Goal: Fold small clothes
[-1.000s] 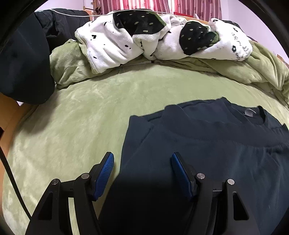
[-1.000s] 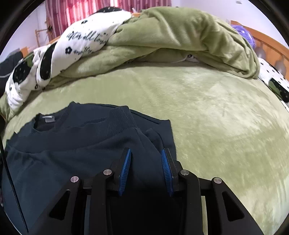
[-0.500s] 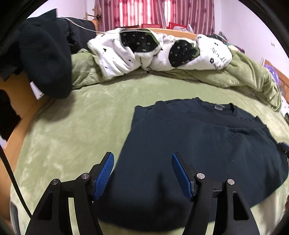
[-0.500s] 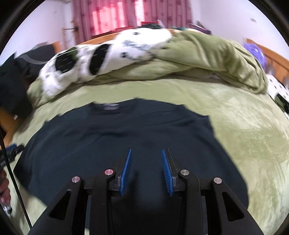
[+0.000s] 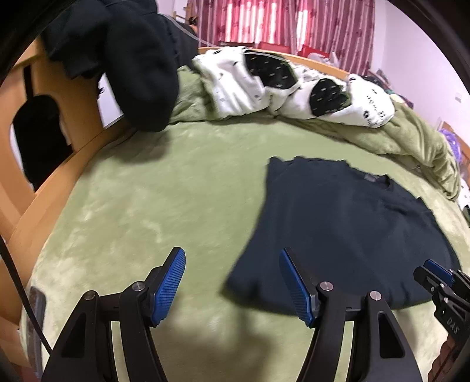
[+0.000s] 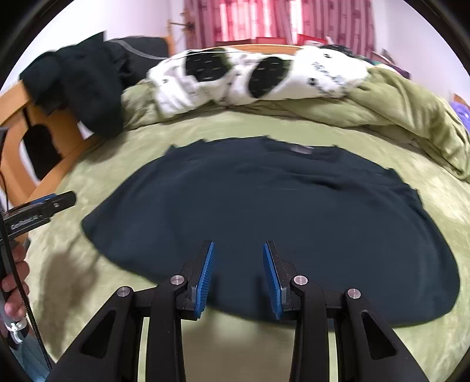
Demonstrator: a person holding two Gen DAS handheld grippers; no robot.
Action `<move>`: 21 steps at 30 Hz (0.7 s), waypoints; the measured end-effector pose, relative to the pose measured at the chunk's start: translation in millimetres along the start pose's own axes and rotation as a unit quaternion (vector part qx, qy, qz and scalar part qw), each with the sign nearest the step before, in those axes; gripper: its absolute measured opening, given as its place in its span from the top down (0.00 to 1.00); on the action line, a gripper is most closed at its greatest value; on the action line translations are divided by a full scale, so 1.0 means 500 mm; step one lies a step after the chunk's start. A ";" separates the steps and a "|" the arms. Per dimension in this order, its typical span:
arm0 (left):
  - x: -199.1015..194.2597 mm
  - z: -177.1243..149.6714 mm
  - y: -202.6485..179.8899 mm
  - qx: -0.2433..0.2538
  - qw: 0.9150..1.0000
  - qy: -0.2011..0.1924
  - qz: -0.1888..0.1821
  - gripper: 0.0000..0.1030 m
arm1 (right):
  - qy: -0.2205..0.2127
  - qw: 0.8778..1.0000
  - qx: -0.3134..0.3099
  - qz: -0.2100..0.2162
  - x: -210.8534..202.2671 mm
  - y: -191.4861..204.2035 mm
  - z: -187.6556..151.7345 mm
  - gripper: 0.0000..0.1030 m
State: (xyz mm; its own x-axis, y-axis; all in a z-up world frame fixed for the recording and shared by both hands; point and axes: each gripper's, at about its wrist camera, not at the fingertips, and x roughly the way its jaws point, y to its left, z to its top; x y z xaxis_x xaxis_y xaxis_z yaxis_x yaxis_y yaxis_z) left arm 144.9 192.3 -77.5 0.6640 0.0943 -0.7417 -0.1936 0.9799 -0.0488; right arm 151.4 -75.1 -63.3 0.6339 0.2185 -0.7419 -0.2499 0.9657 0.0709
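Observation:
A dark navy top (image 6: pixel 264 211) lies folded flat on the green bed cover (image 6: pixel 382 152), collar and grey label at the far side. It also shows in the left wrist view (image 5: pixel 346 229). My left gripper (image 5: pixel 232 282) is open and empty, above the cover just off the top's near left corner; it also shows in the right wrist view (image 6: pixel 55 202). My right gripper (image 6: pixel 238 279) is open and empty above the top's near edge; its tips show in the left wrist view (image 5: pixel 434 273).
A white and black patterned blanket (image 5: pixel 293 85) and a bunched green blanket (image 5: pixel 417 138) lie at the far side. Dark clothing (image 5: pixel 126 58) hangs over the wooden bed frame (image 5: pixel 50 188) at the left. Pink curtains (image 6: pixel 279 20) are behind.
Both grippers have pulled back and up from the top, which now lies flat and farther away. The left gripper has shifted left off the garment. Both stay open.

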 end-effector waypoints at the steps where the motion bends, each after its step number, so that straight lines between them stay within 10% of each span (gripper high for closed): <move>1: 0.002 -0.005 0.013 -0.002 1.000 -0.001 0.007 0.37 | 0.002 1.000 -0.006 0.005 0.003 0.020 -0.003 0.67; 12: 0.034 -0.037 0.170 -0.049 0.998 0.017 0.019 0.37 | 0.024 0.992 -0.114 0.051 0.098 0.263 -0.043 0.56; 21: 0.041 -0.040 0.227 -0.065 0.997 -0.001 0.039 0.37 | 0.032 0.984 -0.172 -0.016 0.187 0.354 -0.060 0.39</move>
State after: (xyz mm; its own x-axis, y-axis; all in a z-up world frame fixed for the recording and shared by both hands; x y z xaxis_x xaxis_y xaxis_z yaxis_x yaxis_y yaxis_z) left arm 121.9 301.9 -111.6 0.6449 0.1697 -0.7452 -0.3371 0.9382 -0.0780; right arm 144.5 111.9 -140.4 0.6011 0.1692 -0.7811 -0.4704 0.8650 -0.1747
